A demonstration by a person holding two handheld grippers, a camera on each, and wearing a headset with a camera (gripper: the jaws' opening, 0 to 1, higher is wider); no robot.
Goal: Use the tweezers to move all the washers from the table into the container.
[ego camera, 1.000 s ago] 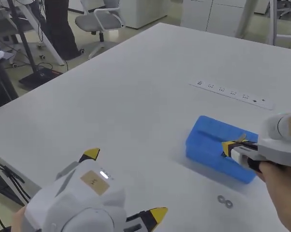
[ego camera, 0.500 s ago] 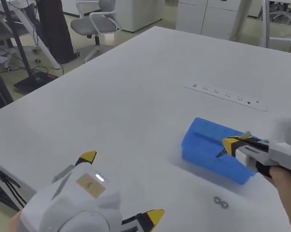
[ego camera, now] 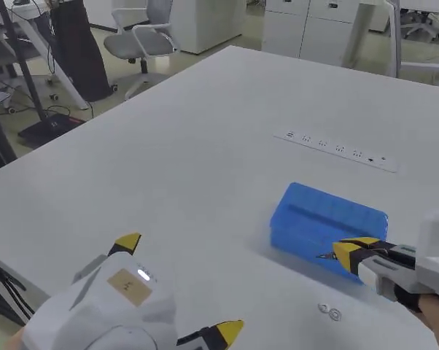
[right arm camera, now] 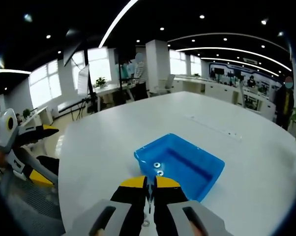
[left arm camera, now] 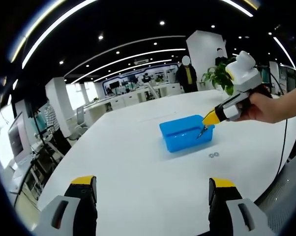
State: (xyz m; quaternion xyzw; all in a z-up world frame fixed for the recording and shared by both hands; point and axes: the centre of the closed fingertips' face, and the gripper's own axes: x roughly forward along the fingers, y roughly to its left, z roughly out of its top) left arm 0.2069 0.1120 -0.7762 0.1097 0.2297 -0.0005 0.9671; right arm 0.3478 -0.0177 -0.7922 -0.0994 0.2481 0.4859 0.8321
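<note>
A blue container (ego camera: 327, 222) (left arm camera: 184, 132) stands on the white table, with two washers (right arm camera: 159, 168) lying inside it. Two more washers (ego camera: 329, 312) (left arm camera: 214, 155) lie on the table just in front of it. My right gripper (ego camera: 335, 253) (left arm camera: 210, 118) (right arm camera: 149, 185) is shut on thin tweezers (right arm camera: 149, 195), whose tips (left arm camera: 201, 134) hang at the container's near edge. I cannot tell whether the tips hold anything. At the table's near left my left gripper (ego camera: 177, 288) (left arm camera: 153, 186) (right arm camera: 42, 152) stands open and empty.
A flush power strip (ego camera: 336, 149) runs across the table behind the container. The table's left edge (ego camera: 30, 157) drops to a floor with office chairs (ego camera: 136, 40) and stands. People stand far off in the room.
My right gripper has drawn back with the tweezers from over the container's middle to its near edge. The left gripper has stayed low and open. The head camera has shifted slightly.
</note>
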